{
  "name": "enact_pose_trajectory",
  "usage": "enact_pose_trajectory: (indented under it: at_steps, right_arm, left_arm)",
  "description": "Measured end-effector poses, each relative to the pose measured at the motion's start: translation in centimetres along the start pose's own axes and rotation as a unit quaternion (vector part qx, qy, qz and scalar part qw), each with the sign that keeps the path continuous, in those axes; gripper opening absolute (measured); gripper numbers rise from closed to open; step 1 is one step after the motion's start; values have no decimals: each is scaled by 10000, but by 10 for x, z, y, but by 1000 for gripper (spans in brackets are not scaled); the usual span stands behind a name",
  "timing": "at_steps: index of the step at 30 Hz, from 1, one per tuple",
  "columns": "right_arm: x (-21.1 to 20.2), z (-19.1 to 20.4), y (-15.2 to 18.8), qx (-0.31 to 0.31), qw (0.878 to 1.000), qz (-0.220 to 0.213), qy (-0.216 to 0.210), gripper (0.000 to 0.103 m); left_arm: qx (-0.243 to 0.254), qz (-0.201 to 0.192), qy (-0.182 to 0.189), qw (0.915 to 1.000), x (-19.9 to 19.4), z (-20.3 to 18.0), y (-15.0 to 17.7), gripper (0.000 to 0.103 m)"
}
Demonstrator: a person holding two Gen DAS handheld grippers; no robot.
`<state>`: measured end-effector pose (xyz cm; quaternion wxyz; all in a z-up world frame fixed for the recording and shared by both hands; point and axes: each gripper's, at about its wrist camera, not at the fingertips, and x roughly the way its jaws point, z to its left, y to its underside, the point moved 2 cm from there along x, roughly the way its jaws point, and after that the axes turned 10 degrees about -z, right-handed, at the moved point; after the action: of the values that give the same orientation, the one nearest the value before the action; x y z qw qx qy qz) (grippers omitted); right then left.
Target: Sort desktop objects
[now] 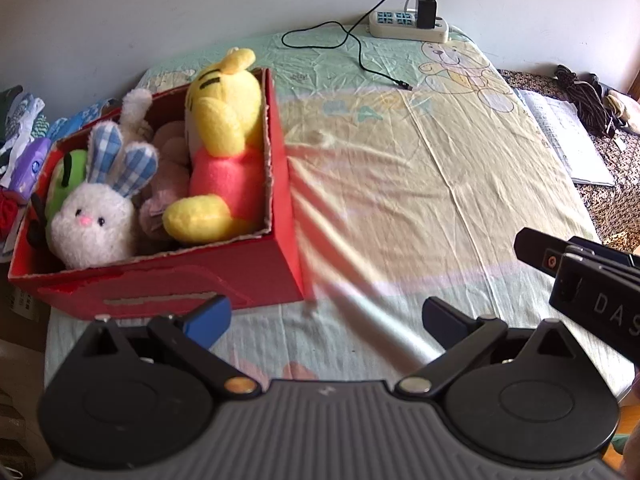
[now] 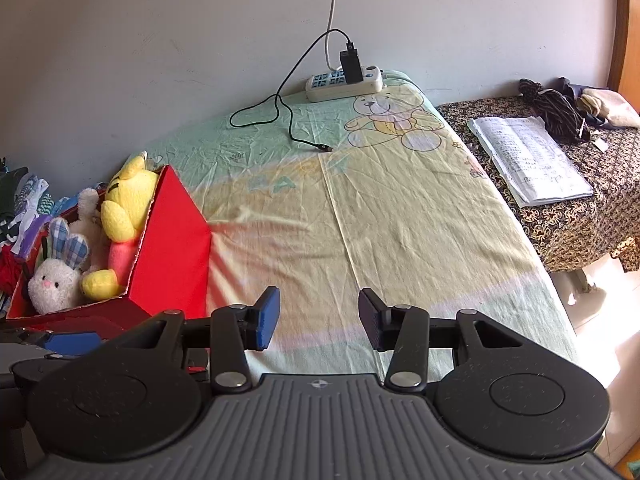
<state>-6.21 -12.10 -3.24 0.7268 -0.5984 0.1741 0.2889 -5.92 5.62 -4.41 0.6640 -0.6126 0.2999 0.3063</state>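
Left wrist view: left gripper (image 1: 326, 314) had its blue-padded fingers (image 1: 208, 318) spread wide w/ nothing between them, hovering low over the pastel cartoon-bear sheet covering the table (image 1: 420, 184), just beside the near wall of the red cardboard box (image 1: 172, 286). Right gripper (image 2: 319, 316) likewise was open partway and empty, over bare sheet. Box sat at the table's left edge, prob. so toys drop in easily; packed inside were a white plush bunny w/ blue-checked ears (image 1: 96, 216), a yellow plush bear in a red shirt (image 1: 224, 148), a green plush toy (image 1: 66, 184) and brownish plush bits. Sorting looked about done: no loose toys on the sheet. Only a white power strip (image 1: 408, 26) w/ black charger cable (image 1: 360, 56) remained by the wall.
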Motion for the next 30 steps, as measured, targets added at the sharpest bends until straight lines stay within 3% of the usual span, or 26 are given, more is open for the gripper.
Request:
enact_pose_trajectory:
  at_steps: [13,30]
  right_arm:
    - [17,14,11,-177,9989,356,-256,48]
    - [20,102,21,-567,9941,533,-758,48]
  left_arm:
    - [-122,291,-272,9991,8,17,13,102]
    - [-437,294,-594,9968,-3,108,16,102]
